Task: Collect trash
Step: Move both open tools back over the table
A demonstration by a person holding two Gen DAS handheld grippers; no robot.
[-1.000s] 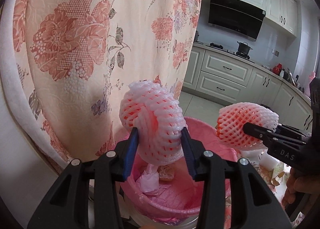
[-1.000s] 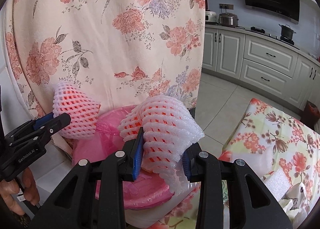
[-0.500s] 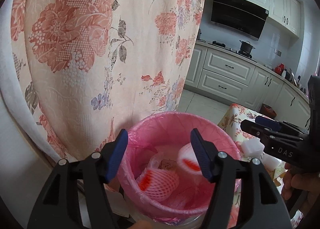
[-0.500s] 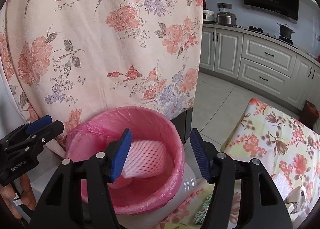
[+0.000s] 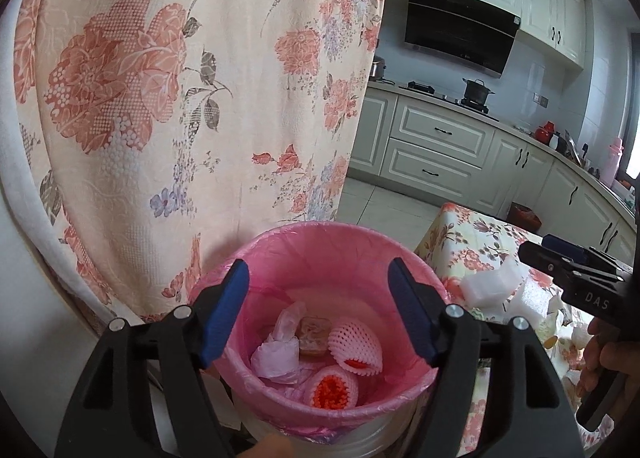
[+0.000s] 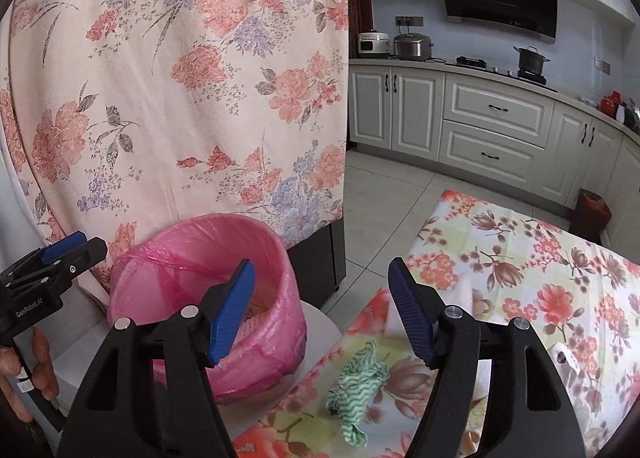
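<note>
The white bin with a pink liner (image 5: 320,227) stands right below my left gripper (image 5: 317,270). Its jaws are opening and nothing is between them. Inside the bin lie two pink-white foam fruit nets (image 5: 354,346) (image 5: 332,386), a crumpled wrapper (image 5: 280,350) and a brownish scrap (image 5: 314,334). My right gripper (image 6: 321,270) hangs to the right of the bin (image 6: 192,242), over the table's edge. Its jaws are opening too, with nothing between them. A green-white rag (image 6: 356,382) lies on the table just below it. White foam pieces (image 5: 492,286) sit on the table.
A floral curtain (image 5: 160,97) hangs close behind the bin. The table with a floral cloth (image 6: 520,258) fills the right side. A black cabinet (image 6: 320,258) stands behind the bin. Kitchen cupboards (image 6: 492,125) and a small red bin (image 6: 594,209) are far off across the tiled floor.
Both grippers let go of their foam nets, which fell into the bin. Both sets of jaws spread wider. The right gripper swung right, from over the bin toward the table.
</note>
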